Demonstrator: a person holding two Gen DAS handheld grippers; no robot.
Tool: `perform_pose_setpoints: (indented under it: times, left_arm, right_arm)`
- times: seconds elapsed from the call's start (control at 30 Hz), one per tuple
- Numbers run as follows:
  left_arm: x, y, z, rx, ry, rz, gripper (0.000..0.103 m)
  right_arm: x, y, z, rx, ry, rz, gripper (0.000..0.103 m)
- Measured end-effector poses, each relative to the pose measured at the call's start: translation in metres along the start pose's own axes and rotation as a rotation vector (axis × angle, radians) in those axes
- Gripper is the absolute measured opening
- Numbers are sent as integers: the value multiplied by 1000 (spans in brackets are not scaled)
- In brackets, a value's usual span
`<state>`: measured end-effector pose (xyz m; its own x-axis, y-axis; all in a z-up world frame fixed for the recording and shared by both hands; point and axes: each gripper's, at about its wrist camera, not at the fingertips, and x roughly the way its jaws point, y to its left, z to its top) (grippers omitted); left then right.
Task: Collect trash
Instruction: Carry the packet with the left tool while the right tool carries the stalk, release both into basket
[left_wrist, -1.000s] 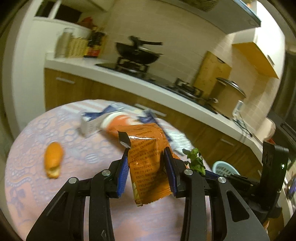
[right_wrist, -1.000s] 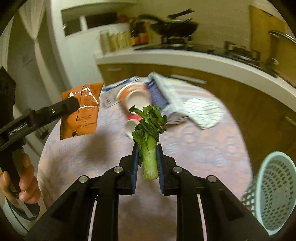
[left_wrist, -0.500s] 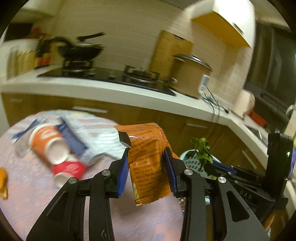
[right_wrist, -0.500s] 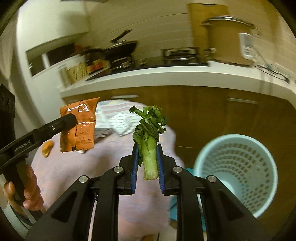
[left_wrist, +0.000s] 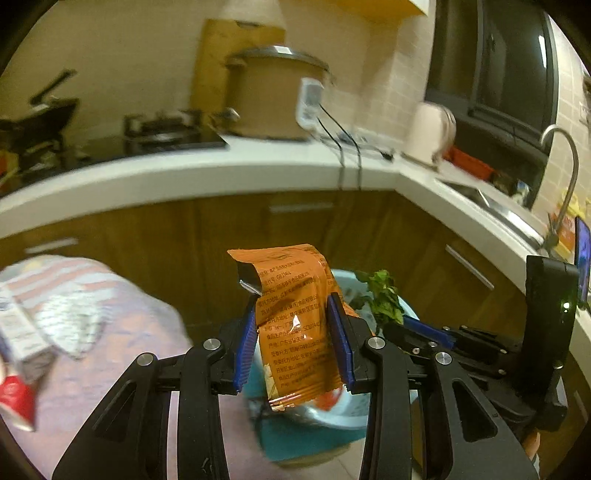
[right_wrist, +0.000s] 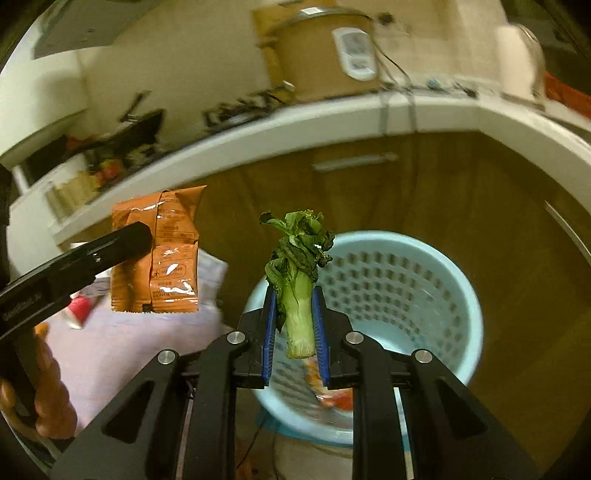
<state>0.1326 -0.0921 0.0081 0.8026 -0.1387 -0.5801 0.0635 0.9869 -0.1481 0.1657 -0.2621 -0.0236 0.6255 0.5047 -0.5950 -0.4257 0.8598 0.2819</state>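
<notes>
left gripper pinches orange packet | right gripper pinches green stalk | blue bin near, 2 drops left | table trash waits

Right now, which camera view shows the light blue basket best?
The right wrist view: the light blue basket shows its round rim, perforated wall and inside, with only the vegetable stalk covering part. In the left wrist view the orange packet and tongs hide most of it.
</notes>
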Motion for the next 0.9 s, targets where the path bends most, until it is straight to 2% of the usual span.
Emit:
perform_pose_setpoints:
  times: [0.13, 0.27, 0.33, 0.37, 0.43, 0.47, 0.5, 0.73, 0.9]
  left_arm:
    - [45, -13, -6, 1, 89, -35, 35]
    - [73, -20, -9, -11, 147, -54, 36]
    - [80, -23, -11, -15, 162, -62, 48]
    - [82, -24, -10, -15, 161, -51, 52]
    - [82, -24, -11, -10, 159, -36, 60]
    - [82, -23, -12, -8, 162, -36, 60]
    - [82, -22, -12, -7, 166, -32, 60]
    - [59, -6, -13, -38, 150, -17, 61]
    - [28, 11, -15, -76, 107, 0, 62]
  right_arm:
    - [18, -29, -10, 53, 68, -70, 16]
    - [29, -52, -18, 107, 109, -87, 17]
    - [32, -60, -21, 133, 129, -86, 22]
    - [34, -64, -22, 152, 140, -83, 28]
    - [34, -70, -23, 170, 140, -82, 38]
    - [31, -71, -23, 175, 133, -83, 48]
    - [29, -72, -23, 178, 126, -84, 52]
    - [16, -58, -14, 155, 95, -75, 53]
    - [-5, -23, -3, 78, 39, -46, 53]
